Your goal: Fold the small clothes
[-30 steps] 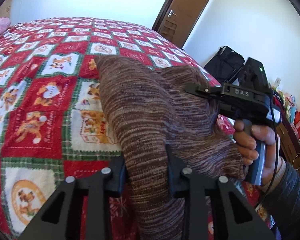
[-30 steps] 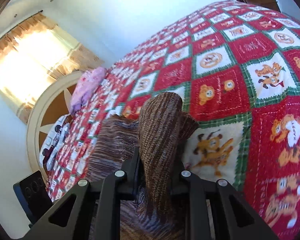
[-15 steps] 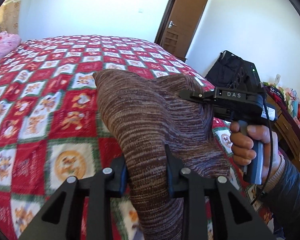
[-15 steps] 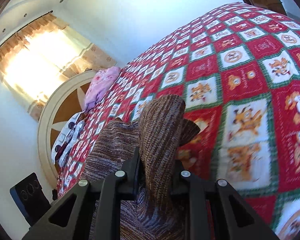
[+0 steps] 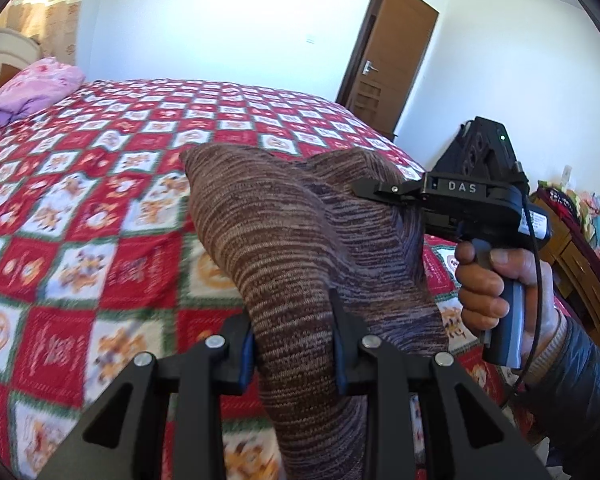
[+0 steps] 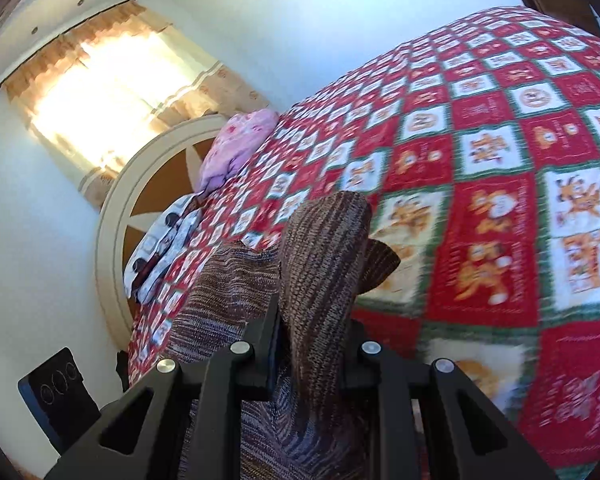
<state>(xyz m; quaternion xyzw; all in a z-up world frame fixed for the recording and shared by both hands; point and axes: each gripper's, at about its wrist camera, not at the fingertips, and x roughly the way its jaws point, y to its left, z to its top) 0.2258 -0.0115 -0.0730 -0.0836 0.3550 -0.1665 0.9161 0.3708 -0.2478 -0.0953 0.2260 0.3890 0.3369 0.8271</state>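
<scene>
Knitwear: brown-and-tan striped knitted garment (image 5: pixel 284 240), thick and soft, held up in the air above the red, white and green patchwork bedspread with cartoon animals (image 5: pixel 80 216). It looks light but floppy; the knit bunches into rounded folds where pinched and would likely stretch if pulled hard. Best hold, I judge, is at edges or corners, a good bite of fabric each side, since a shallow pinch on loose knit could slip.

Left gripper (image 5: pixel 294 344): pressed onto a thick roll of the garment, fabric filling the gap between its jaws.
Right gripper (image 6: pixel 312 350): likewise clamped on a bunched fold; from the left wrist view its black body is seen in the person's hand (image 5: pixel 488 288), fingertips buried in the knit.

Appearance: fine horizontal stripes of brown, tan and darker purple-grey; no clear sleeve or collar visible, so garment type uncertain. Not yet laid flat; folding seems at an early stage.

Pink bedding (image 5: pixel 36 88) lies at the head of the bed.
</scene>
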